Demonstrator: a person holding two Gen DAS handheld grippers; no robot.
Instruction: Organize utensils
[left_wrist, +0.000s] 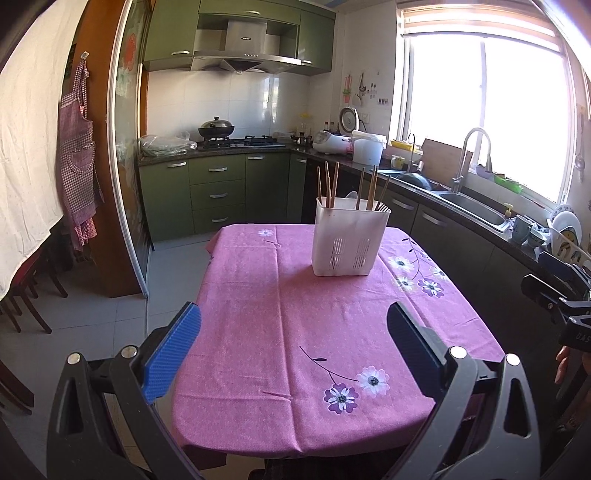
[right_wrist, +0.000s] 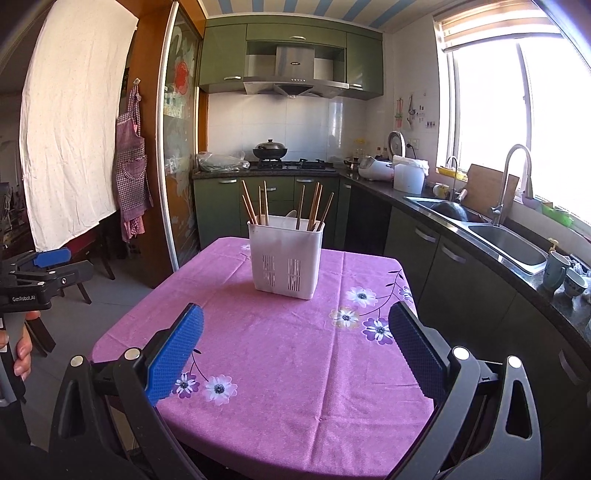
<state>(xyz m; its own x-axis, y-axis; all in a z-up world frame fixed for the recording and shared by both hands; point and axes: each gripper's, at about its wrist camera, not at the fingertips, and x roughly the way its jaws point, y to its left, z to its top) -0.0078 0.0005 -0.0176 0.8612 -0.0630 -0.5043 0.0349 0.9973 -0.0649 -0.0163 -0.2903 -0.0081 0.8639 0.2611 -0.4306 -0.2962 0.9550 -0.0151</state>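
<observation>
A white plastic utensil holder (left_wrist: 349, 240) stands upright on the pink flowered tablecloth (left_wrist: 280, 332) near the table's far end. It also shows in the right wrist view (right_wrist: 286, 258). Several wooden chopsticks (left_wrist: 332, 184) and a pale spoon stand in it, split between two compartments; the chopsticks also show in the right wrist view (right_wrist: 314, 206). My left gripper (left_wrist: 295, 317) is open and empty, above the table's near end. My right gripper (right_wrist: 295, 321) is open and empty, also well short of the holder. The left gripper also shows in the right wrist view (right_wrist: 51, 264) at the left edge.
A dark counter with a steel sink (right_wrist: 506, 240) and tall tap (left_wrist: 465, 158) runs along the right. Cups and bowls (right_wrist: 561, 273) stand on the counter's near end. Green cabinets and a stove with a wok (left_wrist: 216, 129) are at the back. Chairs (left_wrist: 26, 295) stand at the left.
</observation>
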